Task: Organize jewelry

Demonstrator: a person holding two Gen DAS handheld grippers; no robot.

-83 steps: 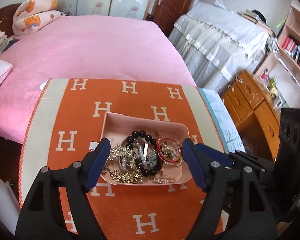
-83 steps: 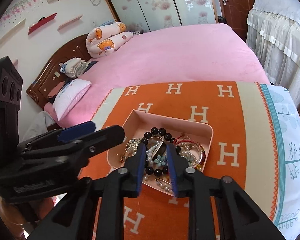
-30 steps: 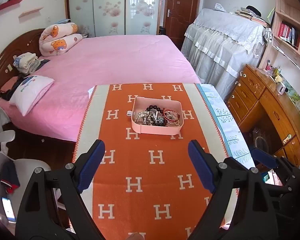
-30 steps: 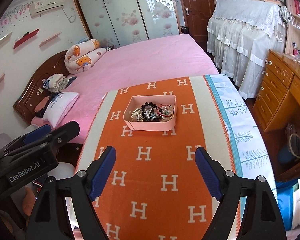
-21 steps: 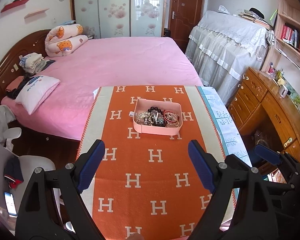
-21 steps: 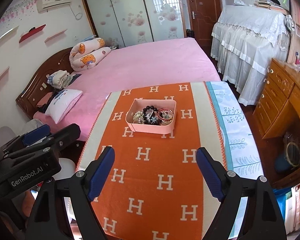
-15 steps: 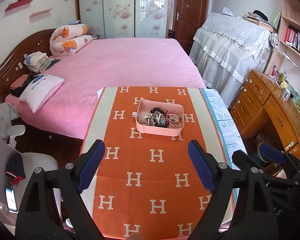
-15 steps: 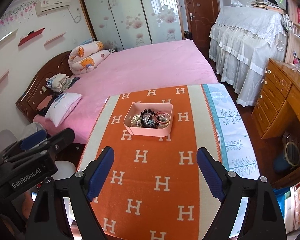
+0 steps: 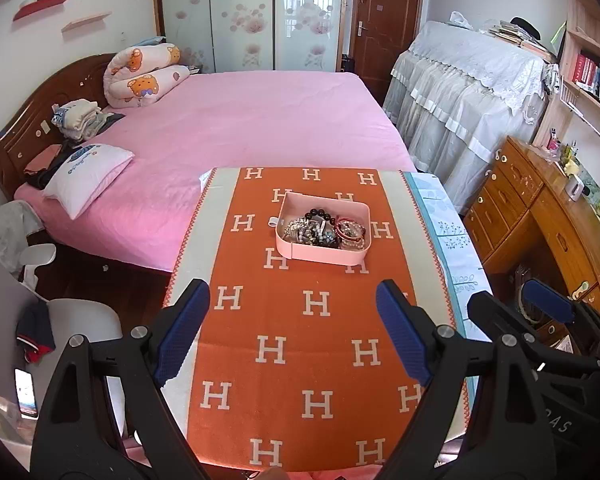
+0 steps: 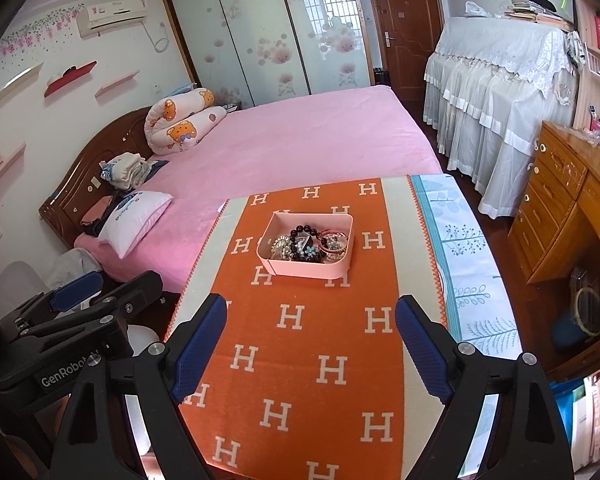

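Observation:
A pink tray (image 9: pixel 323 256) (image 10: pixel 308 270) stands on the far half of an orange cloth with white H letters (image 9: pixel 316 344) (image 10: pixel 300 360). In it lies a heap of jewelry (image 9: pixel 324 230) (image 10: pixel 308 246): a black bead bracelet, red bangles, pearl and gold pieces. My left gripper (image 9: pixel 292 320) is open, well back from the tray and above the cloth, with nothing between its blue pads. My right gripper (image 10: pixel 310 334) is also open and empty, equally far back. The left gripper also shows at the lower left of the right wrist view.
The table carries a pale leaf-print cloth (image 10: pixel 468 264) along its right side. A pink bed (image 9: pixel 240 128) lies beyond, with a white pillow (image 9: pixel 86 174). A wooden dresser (image 9: pixel 548 216) stands right, a white chair (image 9: pixel 72 320) left.
Both grippers have drawn back and up from the tray, which now looks smaller and farther. The right gripper, nearly shut over the jewelry at first, has opened wide.

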